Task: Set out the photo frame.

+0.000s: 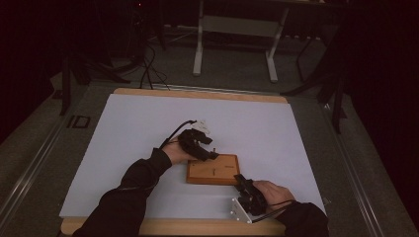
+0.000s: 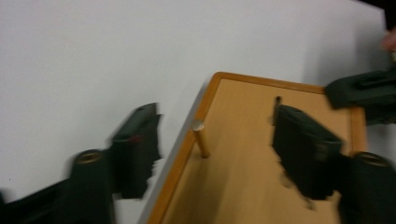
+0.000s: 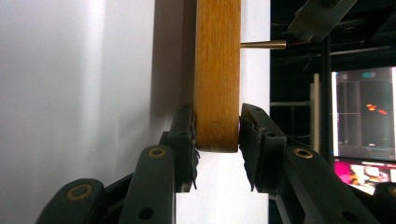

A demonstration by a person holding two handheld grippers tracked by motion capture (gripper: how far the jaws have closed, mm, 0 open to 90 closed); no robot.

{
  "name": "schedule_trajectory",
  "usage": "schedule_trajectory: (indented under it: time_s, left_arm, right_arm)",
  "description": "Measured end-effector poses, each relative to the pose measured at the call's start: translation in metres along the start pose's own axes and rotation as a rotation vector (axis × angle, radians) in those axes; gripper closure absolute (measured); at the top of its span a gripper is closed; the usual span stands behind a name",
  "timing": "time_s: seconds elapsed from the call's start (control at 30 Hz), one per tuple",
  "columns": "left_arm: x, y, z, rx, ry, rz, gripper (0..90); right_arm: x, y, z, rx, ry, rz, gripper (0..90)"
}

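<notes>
Wooden board (image 1: 213, 169) lies flat on the white sheet (image 1: 138, 143) covering the table, near its front edge and slightly right of centre, with a thin brass peg (image 2: 201, 138) standing upright at one corner. Right gripper (image 3: 216, 128) is clamped on the board's near right corner, one pad against the top face and the other against the underside, as seen edge-on in the right gripper view. Left gripper (image 2: 215, 140) sits over the far left corner, jaws spread to either side of the peg and clear of it, touching nothing.
</notes>
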State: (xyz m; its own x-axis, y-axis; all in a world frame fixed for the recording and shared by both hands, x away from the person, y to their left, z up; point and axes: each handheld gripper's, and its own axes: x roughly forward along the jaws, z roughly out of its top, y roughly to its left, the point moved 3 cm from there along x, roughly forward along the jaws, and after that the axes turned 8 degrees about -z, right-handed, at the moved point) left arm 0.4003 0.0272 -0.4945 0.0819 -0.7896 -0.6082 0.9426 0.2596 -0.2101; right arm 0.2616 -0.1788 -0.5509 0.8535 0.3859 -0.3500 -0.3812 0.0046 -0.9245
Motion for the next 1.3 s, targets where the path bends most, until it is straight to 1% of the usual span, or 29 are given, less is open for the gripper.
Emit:
schedule_trajectory:
  time_s: [0.07,0.1,0.13,0.17,0.2,0.23,0.27,0.3,0.33,0.4,0.43,0.53,0.6,0.67,0.7,0.73,0.77,0.83,0.87,0.97,1.03,1.1,1.23,1.27,1.3]
  left_arm:
    - [-0.008,-0.002,0.001,0.002,-0.051,0.051,18.5]
    - [-0.013,-0.004,0.001,0.009,-0.071,0.062,16.5]
    - [-0.017,-0.005,0.001,0.014,-0.093,0.075,15.8]
    - [-0.022,-0.007,0.001,0.021,-0.107,0.088,14.7]
    - [-0.026,-0.008,0.001,0.025,-0.119,0.091,14.6]
    - [-0.030,-0.011,0.000,0.026,-0.130,0.084,14.5]
    - [-0.033,-0.013,-0.002,0.033,-0.133,0.087,14.3]
    - [-0.037,-0.015,-0.004,0.048,-0.131,0.104,13.9]
    - [-0.040,-0.017,-0.006,0.058,-0.136,0.110,13.3]
    - [-0.047,-0.021,-0.011,0.066,-0.127,0.114,13.2]
    - [-0.050,-0.023,-0.014,0.063,-0.131,0.113,13.1]
    - [-0.060,-0.028,-0.022,0.069,-0.129,0.125,13.1]
    - [-0.067,-0.031,-0.027,0.065,-0.132,0.131,13.0]
    - [-0.073,-0.034,-0.032,0.067,-0.133,0.136,13.0]
    - [-0.073,-0.034,-0.032,0.067,-0.133,0.136,13.0]
    - [-0.077,-0.037,-0.037,0.068,-0.132,0.140,13.0]
    - [-0.080,-0.038,-0.039,0.060,-0.137,0.142,12.6]
    - [-0.084,-0.041,-0.043,0.056,-0.140,0.145,12.6]
    - [-0.086,-0.042,-0.045,0.056,-0.143,0.147,12.5]
    - [-0.089,-0.047,-0.050,0.056,-0.138,0.149,12.5]
    - [-0.089,-0.050,-0.053,0.057,-0.127,0.149,12.5]
    - [-0.090,-0.052,-0.056,0.051,-0.129,0.148,12.5]
    - [-0.091,-0.057,-0.062,0.053,-0.141,0.147,12.5]
    - [-0.090,-0.058,-0.064,0.052,-0.143,0.149,12.5]
    - [-0.089,-0.059,-0.066,0.059,-0.141,0.160,12.5]
  right_arm:
    - [0.000,-0.005,0.000,0.021,-0.003,0.021,67.1]
    - [0.000,-0.008,0.000,0.030,-0.004,0.033,67.1]
    - [0.000,-0.010,0.000,0.026,-0.003,0.044,67.3]
    - [0.000,-0.012,0.000,0.039,-0.005,0.050,67.4]
    - [0.001,-0.015,-0.001,0.037,-0.014,0.061,67.4]
    - [0.001,-0.018,-0.002,0.044,-0.017,0.070,67.5]
    - [0.001,-0.021,-0.002,0.053,-0.017,0.077,67.7]
    - [0.002,-0.023,-0.002,0.058,-0.017,0.085,67.9]
    - [0.002,-0.026,-0.002,0.060,-0.018,0.089,68.0]
    - [0.002,-0.030,-0.002,0.074,-0.019,0.108,68.1]
    - [0.003,-0.032,-0.002,0.072,-0.021,0.120,68.1]
    - [0.005,-0.041,-0.004,0.093,-0.031,0.156,68.4]
    - [0.007,-0.048,-0.005,0.112,-0.033,0.177,68.8]
    - [0.008,-0.054,-0.006,0.121,-0.035,0.191,69.3]
    - [0.008,-0.054,-0.006,0.121,-0.035,0.191,69.3]
    - [0.009,-0.057,-0.006,0.129,-0.034,0.205,69.3]
    - [0.011,-0.062,-0.007,0.140,-0.037,0.227,69.3]
    - [0.013,-0.066,-0.009,0.141,-0.043,0.247,69.4]
    - [0.014,-0.068,-0.010,0.140,-0.042,0.245,69.6]
    - [0.018,-0.075,-0.013,0.159,-0.043,0.263,69.5]
    - [0.020,-0.079,-0.014,0.177,-0.047,0.278,69.6]
    - [0.021,-0.082,-0.015,0.192,-0.048,0.292,69.6]
    - [0.024,-0.086,-0.017,0.207,-0.056,0.315,69.5]
    - [0.025,-0.088,-0.018,0.210,-0.059,0.322,69.5]
    - [0.026,-0.089,-0.018,0.214,-0.061,0.330,69.5]
